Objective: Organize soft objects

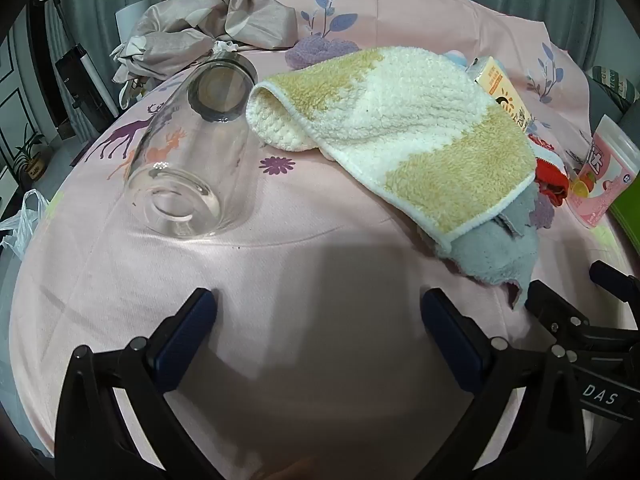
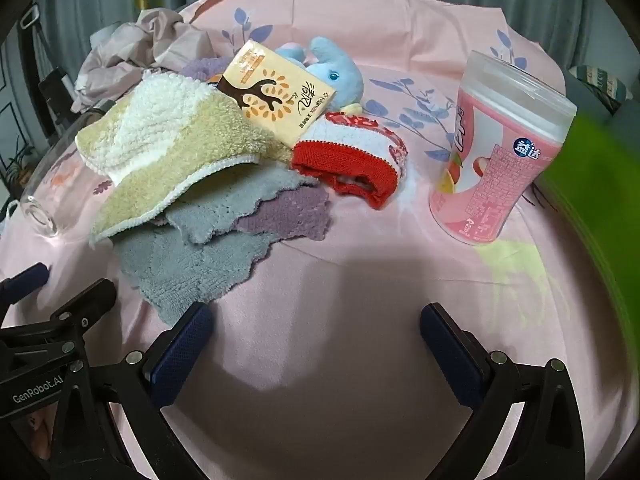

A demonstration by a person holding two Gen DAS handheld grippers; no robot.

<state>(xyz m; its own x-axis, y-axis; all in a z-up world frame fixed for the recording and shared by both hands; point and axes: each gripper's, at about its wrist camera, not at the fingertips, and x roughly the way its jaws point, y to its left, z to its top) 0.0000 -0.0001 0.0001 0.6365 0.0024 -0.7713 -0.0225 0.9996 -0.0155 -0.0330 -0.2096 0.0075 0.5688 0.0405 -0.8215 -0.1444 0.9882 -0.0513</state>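
Ahead of spread fingers: heaped soft cloths on pink sheet.
Yellow-and-white towel (image 2: 168, 152) atop grey cloth (image 2: 188, 276), just beyond left finger of right gripper (image 2: 316, 344); left gripper (image 1: 320, 328) likewise wide, holding nothing; glass (image 1: 188, 152) lying beyond.

White letters "DAS" (image 1: 600, 397) stand on the black body of the right gripper, seen at the lower right of the left wrist view. "GenRobot.AI" (image 2: 37, 393) is printed in white on the black body of the left gripper, at the lower left of the right wrist view. The pink canister (image 2: 496, 152) carries a blue round badge with the white characters "益达". The tissue pack (image 2: 276, 92), left of the canister, bears Chinese characters too small to read surely.
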